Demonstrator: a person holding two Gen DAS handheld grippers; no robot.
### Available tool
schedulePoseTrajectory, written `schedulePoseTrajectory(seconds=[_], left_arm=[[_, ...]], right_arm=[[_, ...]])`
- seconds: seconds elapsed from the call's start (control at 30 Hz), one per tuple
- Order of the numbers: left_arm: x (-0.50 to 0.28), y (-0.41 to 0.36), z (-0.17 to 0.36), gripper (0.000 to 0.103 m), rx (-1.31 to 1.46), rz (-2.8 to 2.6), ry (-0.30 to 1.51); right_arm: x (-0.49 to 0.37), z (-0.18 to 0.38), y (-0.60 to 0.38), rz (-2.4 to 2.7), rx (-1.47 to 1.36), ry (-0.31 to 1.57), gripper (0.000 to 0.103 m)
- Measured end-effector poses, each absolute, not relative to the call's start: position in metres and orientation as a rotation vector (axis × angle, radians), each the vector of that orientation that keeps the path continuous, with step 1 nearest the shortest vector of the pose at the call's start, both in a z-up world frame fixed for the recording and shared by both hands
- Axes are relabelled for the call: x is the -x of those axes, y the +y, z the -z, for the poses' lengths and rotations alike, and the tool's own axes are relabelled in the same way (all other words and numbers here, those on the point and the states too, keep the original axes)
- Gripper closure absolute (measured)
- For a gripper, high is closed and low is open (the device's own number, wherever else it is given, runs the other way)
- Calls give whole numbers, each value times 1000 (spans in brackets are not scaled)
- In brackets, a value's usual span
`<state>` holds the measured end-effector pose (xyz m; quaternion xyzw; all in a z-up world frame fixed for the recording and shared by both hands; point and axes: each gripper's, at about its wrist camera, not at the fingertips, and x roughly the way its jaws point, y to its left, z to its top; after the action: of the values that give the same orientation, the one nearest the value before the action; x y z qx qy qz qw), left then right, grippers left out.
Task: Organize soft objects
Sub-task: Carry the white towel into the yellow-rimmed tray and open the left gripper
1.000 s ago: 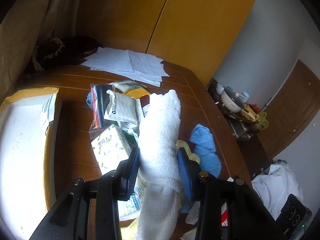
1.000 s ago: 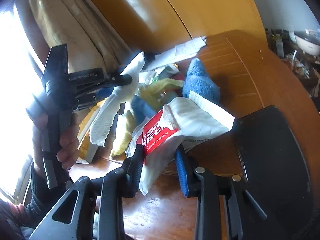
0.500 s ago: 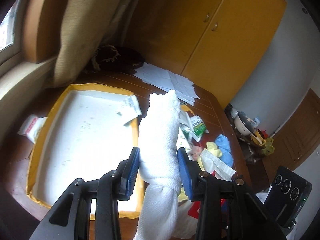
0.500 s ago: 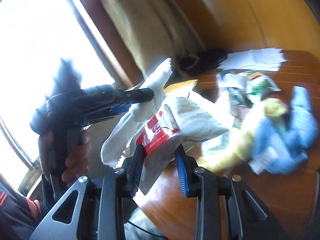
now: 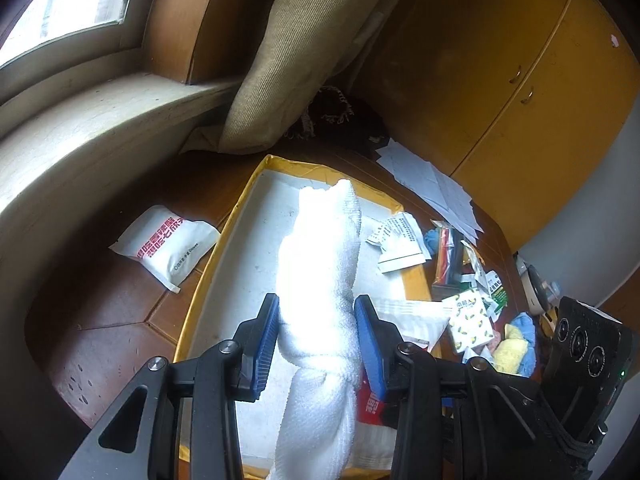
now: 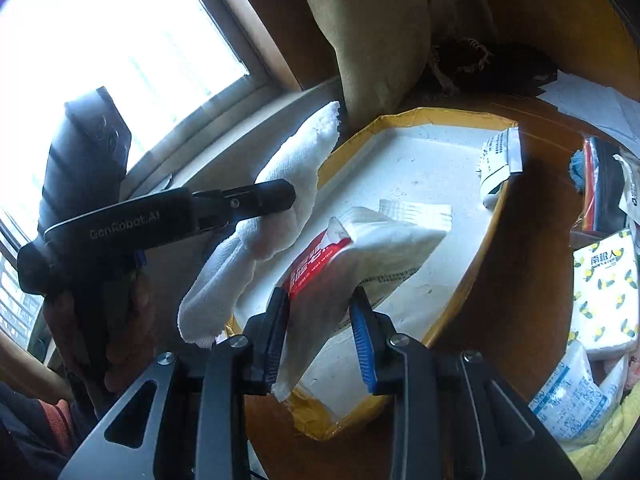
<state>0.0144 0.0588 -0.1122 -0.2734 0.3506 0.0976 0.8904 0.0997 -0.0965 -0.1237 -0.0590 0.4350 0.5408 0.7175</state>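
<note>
Over the yellow-rimmed tray (image 5: 248, 196) we're holding two things at once. Our left gripper (image 5: 316, 332) is clamping a white towel (image 5: 320, 248), and our right gripper (image 6: 320, 328) is pinching a wet wipes pack (image 6: 360, 252); both are hanging above the tray's white floor, not resting on it. The tray itself is looking nearly bare apart from a paper slip (image 5: 396, 240) draped on its rim around 3 o'clock. Off at 4 o'clock the pile is waiting: a tissue pack (image 5: 470, 316), a yellow cloth (image 5: 506, 354), a blue cloth (image 5: 526, 330). Another wipes pack (image 5: 166, 246) is lying outside at 9 o'clock. We're guessing we're barely started, with most of the sorting left.
</note>
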Motion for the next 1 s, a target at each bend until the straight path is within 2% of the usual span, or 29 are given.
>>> schedulePoseTrajectory(seconds=[0.4, 0.43, 0.5, 0.53, 0.57, 0.63, 0.77, 1.0], left_arm=[[-38, 55, 149, 61, 486, -294, 843], [-37, 56, 151, 59, 502, -289, 846], [-32, 57, 148, 45, 515, -303, 825], [-27, 57, 144, 35, 530, -311, 797], [-21, 57, 139, 32, 550, -316, 761], [-14, 54, 128, 23, 566, -330, 702], [-8, 25, 106, 12, 512, -273, 646], [-11, -38, 83, 10, 467, -121, 585]], right_arm=[[-92, 139, -88, -1153, 172, 964, 70], [-91, 137, -89, -1158, 163, 960, 69], [-88, 134, -95, -1159, 130, 950, 63], [-87, 132, -100, -1160, 106, 939, 55], [-86, 128, -106, -1166, 80, 930, 45], [-85, 122, -119, -1163, 26, 907, 36], [-81, 115, -151, -1132, -80, 891, 34], [-74, 106, -222, -991, -178, 815, 31]])
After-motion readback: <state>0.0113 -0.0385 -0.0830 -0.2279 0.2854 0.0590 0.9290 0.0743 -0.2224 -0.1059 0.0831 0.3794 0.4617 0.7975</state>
